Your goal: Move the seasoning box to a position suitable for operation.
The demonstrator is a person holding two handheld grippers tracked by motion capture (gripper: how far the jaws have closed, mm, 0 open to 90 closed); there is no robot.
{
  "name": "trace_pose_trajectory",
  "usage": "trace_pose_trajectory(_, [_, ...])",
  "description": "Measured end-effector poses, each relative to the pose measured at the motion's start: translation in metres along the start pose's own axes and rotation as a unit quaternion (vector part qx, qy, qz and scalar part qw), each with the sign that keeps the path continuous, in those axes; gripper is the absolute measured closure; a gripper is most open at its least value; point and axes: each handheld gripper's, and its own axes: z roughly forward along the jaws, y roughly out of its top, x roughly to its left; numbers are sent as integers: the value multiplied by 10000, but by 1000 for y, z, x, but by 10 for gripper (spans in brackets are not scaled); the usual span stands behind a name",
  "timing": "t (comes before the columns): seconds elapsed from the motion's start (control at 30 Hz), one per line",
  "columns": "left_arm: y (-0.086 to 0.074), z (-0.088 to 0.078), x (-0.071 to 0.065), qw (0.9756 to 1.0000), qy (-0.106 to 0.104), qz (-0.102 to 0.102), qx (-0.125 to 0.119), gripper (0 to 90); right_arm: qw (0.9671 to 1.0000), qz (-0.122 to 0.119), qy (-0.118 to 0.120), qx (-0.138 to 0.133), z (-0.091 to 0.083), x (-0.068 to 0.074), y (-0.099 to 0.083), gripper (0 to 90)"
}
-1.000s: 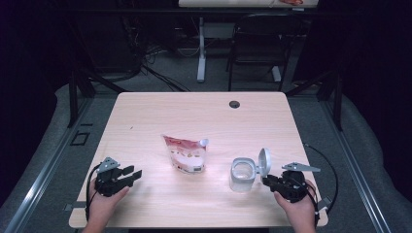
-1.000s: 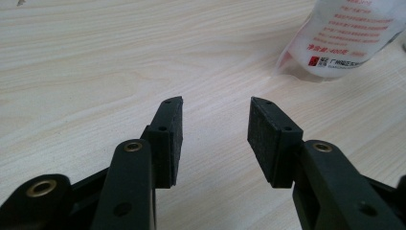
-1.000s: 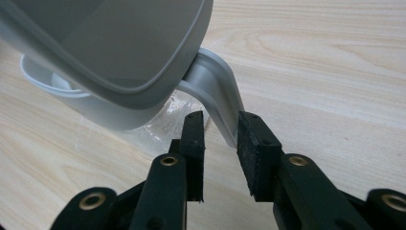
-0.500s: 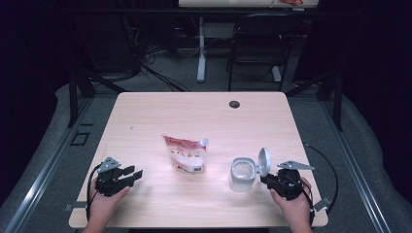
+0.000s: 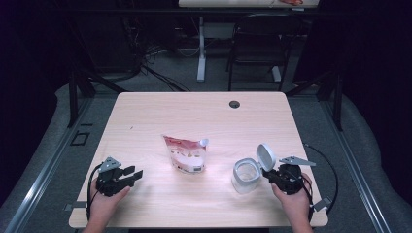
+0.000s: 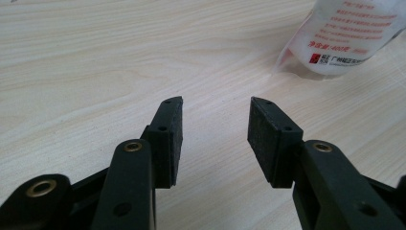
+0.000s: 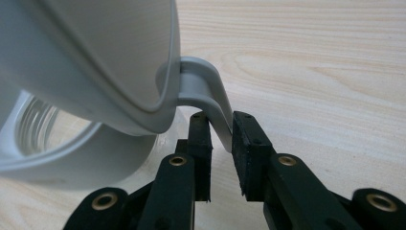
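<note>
A white jar (image 5: 245,175) stands on the wooden table (image 5: 194,116) at the front right, its flip lid (image 5: 266,157) raised. In the right gripper view the lid (image 7: 95,57) looms close, and its grey hinge strap (image 7: 206,81) runs down between my right gripper's (image 7: 218,120) pads. The jaws have just been closing, and they are shut on that strap. My right gripper (image 5: 269,174) sits just right of the jar. A red and white pouch (image 5: 187,154) lies mid-table. At the front left my left gripper (image 5: 136,173) rests open with nothing between its jaws (image 6: 215,108), pointing toward the pouch (image 6: 344,33).
A black cable hole (image 5: 234,104) sits near the table's far edge. A dark chair (image 5: 257,43) and a desk leg (image 5: 200,48) stand beyond the table. Bare wood lies between pouch and jar.
The right hand has edged slightly left toward the jar. The left hand, pouch and jar have not moved.
</note>
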Motion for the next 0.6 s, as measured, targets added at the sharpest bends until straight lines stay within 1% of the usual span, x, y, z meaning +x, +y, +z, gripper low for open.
trace_pose_trajectory(0.03, [0, 0, 0, 10000, 2, 1, -3, 563, 10000, -3, 15, 0, 0, -1, 1, 785])
trace_pose_trajectory(0.2, [0, 0, 0, 10000, -3, -14, -15, 563, 9999, 144, 86, -11, 2, -8, 3, 793])
trace_pose_trajectory(0.23, [0, 1, 0, 10000, -4, -9, -14, 563, 9998, 194, 103, -21, 1, -9, 3, 889])
trace_pose_trajectory(0.27, [0, 1, 0, 10000, 12, -11, -24, 563, 9996, 245, 83, -93, 0, -10, 3, 900])
trace_pose_trajectory(0.3, [0, 1, 0, 10000, 11, -7, -23, 563, 9991, 361, 103, -192, -1, -13, 3, 900])
trace_pose_trajectory(0.4, [0, 1, 0, 10000, 9, -9, -13, 563, 9959, 767, 355, -312, -4, -25, 3, 883])
trace_pose_trajectory(0.47, [0, 1, 0, 10000, 11, -13, -20, 563, 9952, 859, 351, -305, -5, -30, 1, 884])
trace_pose_trajectory(0.6, [0, 1, 0, 10000, 8, -15, -24, 563, 9949, 900, 360, -278, -5, -31, -1, 876])
